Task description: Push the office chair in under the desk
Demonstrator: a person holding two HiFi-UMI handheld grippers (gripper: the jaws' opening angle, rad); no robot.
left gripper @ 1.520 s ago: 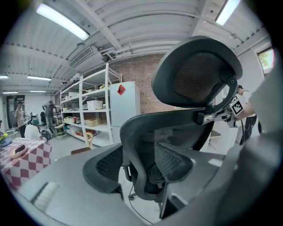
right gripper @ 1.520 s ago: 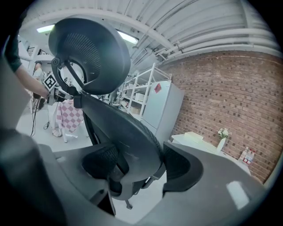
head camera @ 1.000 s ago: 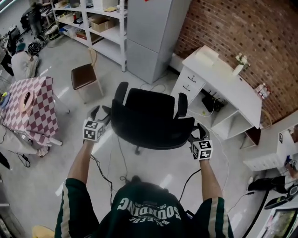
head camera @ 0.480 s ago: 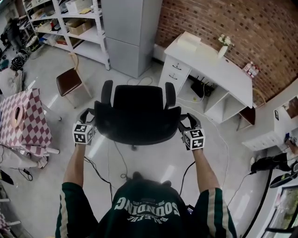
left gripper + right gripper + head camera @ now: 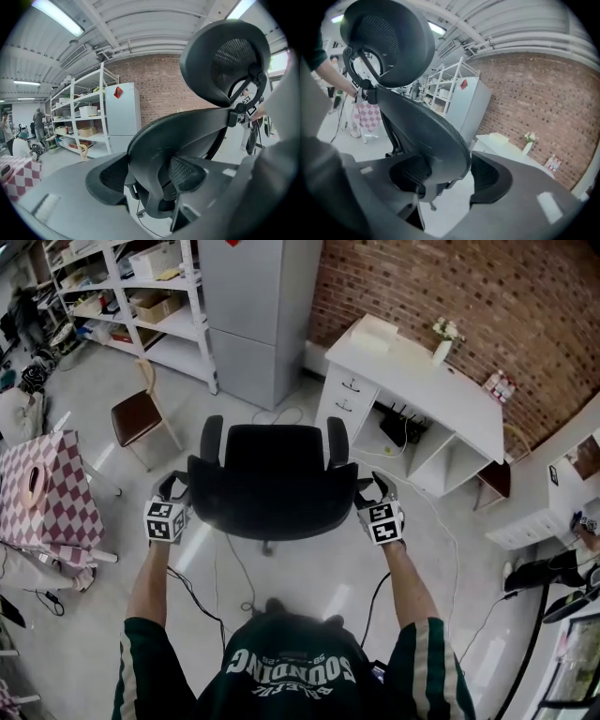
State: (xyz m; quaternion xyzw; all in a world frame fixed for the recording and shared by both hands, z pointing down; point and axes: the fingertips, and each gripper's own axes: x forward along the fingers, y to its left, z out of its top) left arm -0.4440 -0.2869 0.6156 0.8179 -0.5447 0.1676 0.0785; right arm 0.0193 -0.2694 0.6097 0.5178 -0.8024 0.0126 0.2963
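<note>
The office chair (image 5: 272,479) stands on the open floor in the middle of the head view, its back towards the person. It is not yet under the white table (image 5: 441,381), which lies well apart at about 2 o'clock against the brick wall. The left tongs (image 5: 174,486) sit at the backrest's 8 o'clock edge and the right tongs (image 5: 373,487) at its 4 o'clock edge. Both pairs of jaws have just been closing. In each gripper view the rim of the backrest stands between them with the pads pressed against it, so the left tongs (image 5: 150,176) and the right tongs (image 5: 447,176) each grip the chair's back. The rim looks like stiff moulded plastic and a sound place to hold, while the mesh inside it would likely give. The chair is probably heavy but should roll freely and may swivel, so a hold on both edges helps to steer it. A cable (image 5: 246,570) on the floor near its base could catch a wheel. The table holds a drawer unit (image 5: 349,397), shut, so its contents cannot be seen. At 3 o'clock of that is an open bay (image 5: 405,442) with a dark power strip and leads at the back. On top are a flat white box (image 5: 375,332) and a small vase (image 5: 442,352) of flowers. The shelving (image 5: 178,343) at 11 o'clock carries cardboard boxes.
</note>
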